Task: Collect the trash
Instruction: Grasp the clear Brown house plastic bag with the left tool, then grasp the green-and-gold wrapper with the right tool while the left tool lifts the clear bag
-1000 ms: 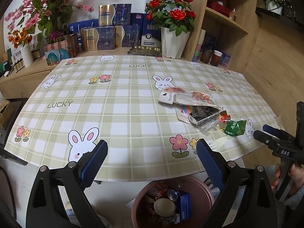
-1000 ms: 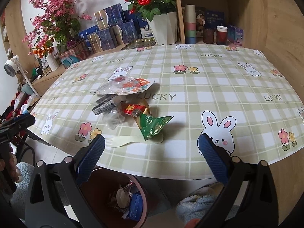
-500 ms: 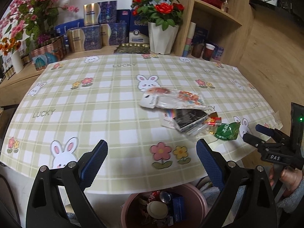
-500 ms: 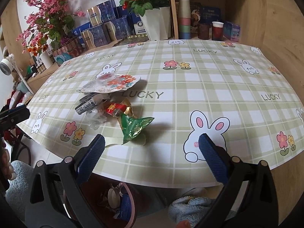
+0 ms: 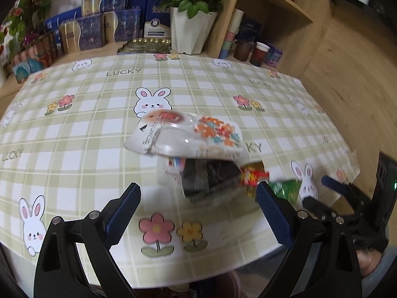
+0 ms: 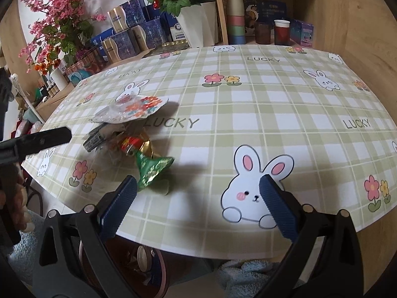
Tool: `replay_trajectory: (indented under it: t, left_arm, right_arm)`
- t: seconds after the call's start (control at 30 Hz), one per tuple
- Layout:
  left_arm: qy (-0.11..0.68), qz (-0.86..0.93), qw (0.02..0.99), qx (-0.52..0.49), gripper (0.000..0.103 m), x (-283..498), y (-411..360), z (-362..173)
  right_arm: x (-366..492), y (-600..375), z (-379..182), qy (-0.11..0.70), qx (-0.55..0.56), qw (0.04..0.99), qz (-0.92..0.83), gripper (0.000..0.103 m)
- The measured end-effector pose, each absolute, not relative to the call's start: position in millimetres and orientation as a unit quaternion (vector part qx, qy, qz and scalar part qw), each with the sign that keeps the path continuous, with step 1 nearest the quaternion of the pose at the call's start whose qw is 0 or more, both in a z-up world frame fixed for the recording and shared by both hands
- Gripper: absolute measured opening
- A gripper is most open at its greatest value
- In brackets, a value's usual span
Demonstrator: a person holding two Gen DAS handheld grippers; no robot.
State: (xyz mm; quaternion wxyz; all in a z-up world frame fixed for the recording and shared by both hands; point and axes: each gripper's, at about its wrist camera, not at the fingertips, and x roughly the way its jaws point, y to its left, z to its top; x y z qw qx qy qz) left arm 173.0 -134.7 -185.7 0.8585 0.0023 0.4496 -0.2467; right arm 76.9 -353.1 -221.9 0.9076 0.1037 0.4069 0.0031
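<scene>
A pile of trash lies near the table's front edge: a clear floral plastic package, a dark wrapper, a red and gold wrapper and a green foil wrapper. My left gripper is open and empty, just short of the pile. My right gripper is open and empty over the table edge, right of the green wrapper. A brown bin with trash sits under the table edge.
The checked bunny tablecloth covers the table. At the back stand a white vase of red roses, blue and gold boxes, pink flowers and shelf cups. A light blue towel lies on the floor.
Both grippers have moved forward toward the table and the trash pile, which now looks larger. The left one has shifted right, so the pile sits between its fingers. Both stay open.
</scene>
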Motion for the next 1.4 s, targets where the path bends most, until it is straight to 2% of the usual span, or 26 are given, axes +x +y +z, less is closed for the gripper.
replay_trajectory:
  t: [0.07, 0.2, 0.33, 0.87, 0.9, 0.93, 1.03, 1.23, 1.3, 1.4]
  left_arm:
    - [0.462, -0.239, 0.854, -0.033, 0.089, 189, -128, -187]
    - [0.493, -0.223, 0.832, -0.123, 0.075, 218, -112, -197]
    - [0.513, -0.210, 0.806, -0.206, 0.068, 239, -96, -211]
    - [0.523, -0.196, 0.755, -0.344, 0.058, 275, -84, -254]
    - [0.523, -0.197, 0.753, -0.348, 0.054, 278, -85, -256]
    - [0.525, -0.197, 0.752, -0.348, 0.042, 279, -86, -258]
    - [0.523, -0.200, 0.752, -0.348, 0.025, 281, -85, -258]
    - [0.491, -0.229, 0.768, -0.342, 0.012, 281, -82, -236]
    - [0.478, -0.243, 0.774, -0.335, 0.009, 281, -84, -224]
    - [0.461, -0.257, 0.789, -0.315, 0.007, 281, -89, -205]
  right_arm:
    - [81, -356, -220, 0.406, 0.104, 0.908, 0.004, 0.097]
    - [90, -358, -217, 0.404, 0.102, 0.909, 0.005, 0.097]
    - [99, -357, -216, 0.405, 0.100, 0.909, 0.006, 0.097]
    - [115, -357, -225, 0.424, 0.094, 0.901, 0.002, 0.097]
    - [116, -357, -226, 0.425, 0.094, 0.900, 0.003, 0.097]
    - [116, -358, -226, 0.427, 0.096, 0.899, 0.003, 0.097]
    - [117, -356, -227, 0.429, 0.095, 0.898, 0.012, 0.097]
    - [117, -343, -230, 0.438, 0.088, 0.893, 0.052, 0.097]
    - [117, -336, -234, 0.443, 0.085, 0.890, 0.064, 0.089]
    - [121, -329, -237, 0.451, 0.079, 0.885, 0.079, 0.086]
